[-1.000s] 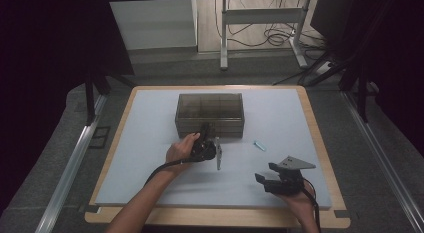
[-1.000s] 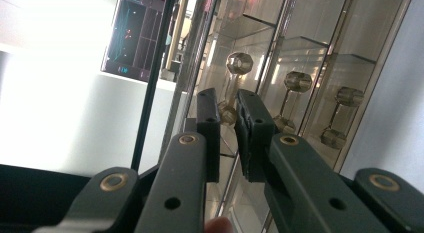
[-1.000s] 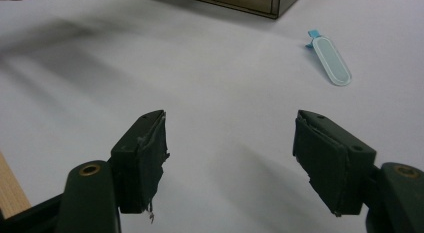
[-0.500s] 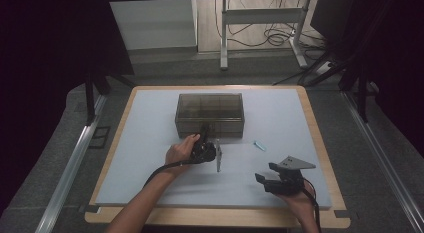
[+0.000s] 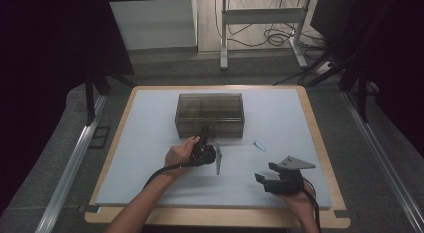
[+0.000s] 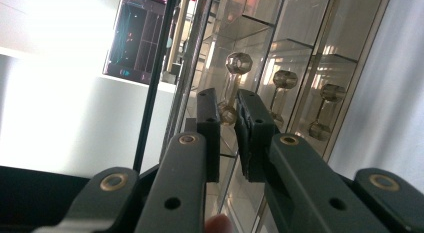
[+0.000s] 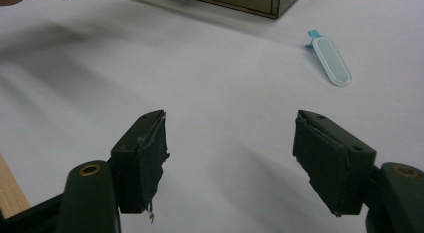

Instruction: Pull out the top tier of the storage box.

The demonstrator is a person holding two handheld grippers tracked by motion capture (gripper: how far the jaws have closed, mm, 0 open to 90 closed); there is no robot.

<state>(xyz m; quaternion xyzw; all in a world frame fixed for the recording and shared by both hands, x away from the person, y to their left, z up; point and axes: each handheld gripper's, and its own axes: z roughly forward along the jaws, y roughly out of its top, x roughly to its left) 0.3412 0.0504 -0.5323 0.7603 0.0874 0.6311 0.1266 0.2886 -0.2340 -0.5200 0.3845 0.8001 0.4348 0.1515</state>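
Note:
A smoky clear drawer box [image 5: 210, 112] stands at the middle back of the white mat. My left gripper [image 5: 204, 133] reaches its front, held on its side by a hand. In the left gripper view the left gripper [image 6: 228, 100] has its jaws nearly together around the near end of a clear dumbbell-shaped drawer knob [image 6: 234, 75]; two more knobs [image 6: 327, 93] show to the right. My right gripper [image 5: 266, 176] rests at the front right of the mat. Its jaws stand wide apart in the right gripper view, right gripper [image 7: 230, 130], with bare mat between them.
A small pale blue oval tag [image 5: 260, 145] lies on the mat right of the box, tag [image 7: 331, 64] ahead of the right jaws. The wooden table edge [image 5: 320, 143] frames the mat. Desk legs and cables [image 5: 265, 33] stand beyond the table.

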